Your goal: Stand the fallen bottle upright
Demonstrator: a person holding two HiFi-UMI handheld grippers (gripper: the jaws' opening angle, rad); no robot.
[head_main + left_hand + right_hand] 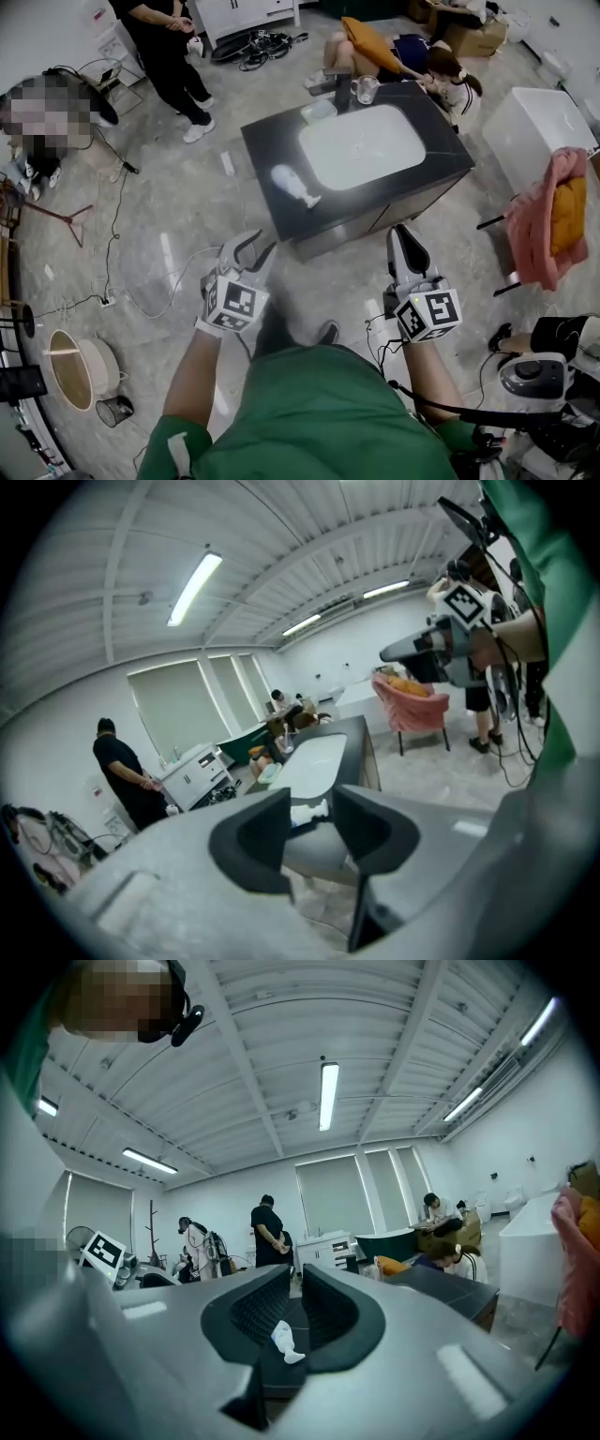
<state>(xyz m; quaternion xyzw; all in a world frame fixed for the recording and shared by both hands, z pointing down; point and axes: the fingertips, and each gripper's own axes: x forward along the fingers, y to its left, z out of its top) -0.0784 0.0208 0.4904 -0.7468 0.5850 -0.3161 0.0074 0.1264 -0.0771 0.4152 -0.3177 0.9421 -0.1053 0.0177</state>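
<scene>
A white bottle [293,185] lies on its side on the left part of the black counter [274,141], beside the white sink basin [361,145]. My left gripper [255,248] is in the air short of the counter's near edge, jaws open and empty. In the left gripper view the bottle [306,813] shows far off through the gap of the left gripper [311,797]. My right gripper [403,234] hangs near the counter's front right corner. In the right gripper view its jaws [296,1283] stand a narrow gap apart, empty, and the bottle [284,1342] shows beyond.
A glass mug [366,89] and a small dish [319,111] stand at the counter's back by the faucet. A person in black [169,56] stands at the far left; another sits behind the counter [441,70]. A pink chair [548,220] stands right; cables cross the floor.
</scene>
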